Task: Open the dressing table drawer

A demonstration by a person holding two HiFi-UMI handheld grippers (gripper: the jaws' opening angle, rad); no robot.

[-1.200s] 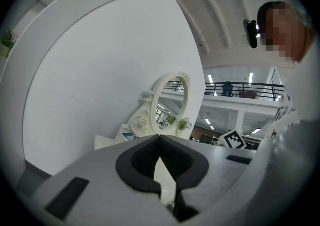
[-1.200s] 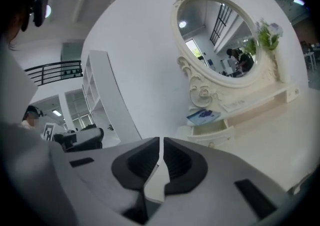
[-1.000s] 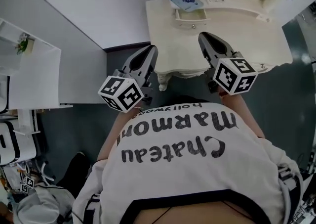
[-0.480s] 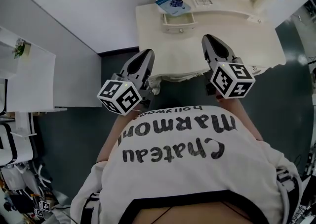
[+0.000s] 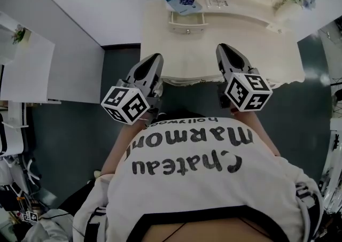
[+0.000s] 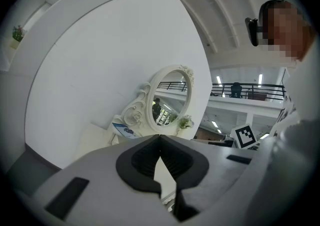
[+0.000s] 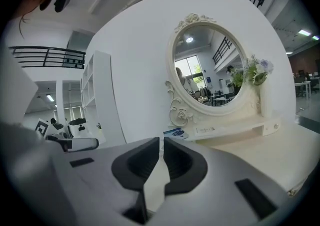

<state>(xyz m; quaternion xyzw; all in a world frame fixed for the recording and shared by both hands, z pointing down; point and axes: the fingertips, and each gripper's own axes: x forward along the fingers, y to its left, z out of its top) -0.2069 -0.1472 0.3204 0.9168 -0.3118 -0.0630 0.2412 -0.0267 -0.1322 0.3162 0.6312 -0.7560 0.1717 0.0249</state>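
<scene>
Looking down from the head view, both grippers are seen held at the front edge of the tabletop [image 5: 251, 48]. The left gripper [image 5: 155, 60] is held at the front left corner. The right gripper [image 5: 223, 49] is held over the front edge, further to the right. Both are pointed toward the back of the table, where the mirror [image 7: 212, 70] stands.

The drawer [image 5: 187, 22] is found at the back of the tabletop, under a blue packet [image 5: 183, 0]. A small knob [image 5: 187, 31] is seen on its front. The drawer does not look pulled out yet. It is not touched by either gripper, and both are well apart from it.

The left fingers [image 6: 142, 162] are pressed together at the tips, and nothing is held by them. The right fingers [image 7: 182, 162] are almost closed, with only a thin slit left between them, and nothing is held there either.

So the task is judged to be only at the reaching step. The fingers will likely need to be opened a little and carried over the tabletop to the knob before anything can be pulled.

A second ago, the left gripper was seen over the dark floor [image 5: 120, 75], just beside the table's corner. Now its tip is seen at the tabletop. The whole table is now seen further to the left in the head view, so that it sits more squarely in front of both grippers. The white shelf [image 5: 26, 70] at the left is pushed closer to the picture's edge.
</scene>
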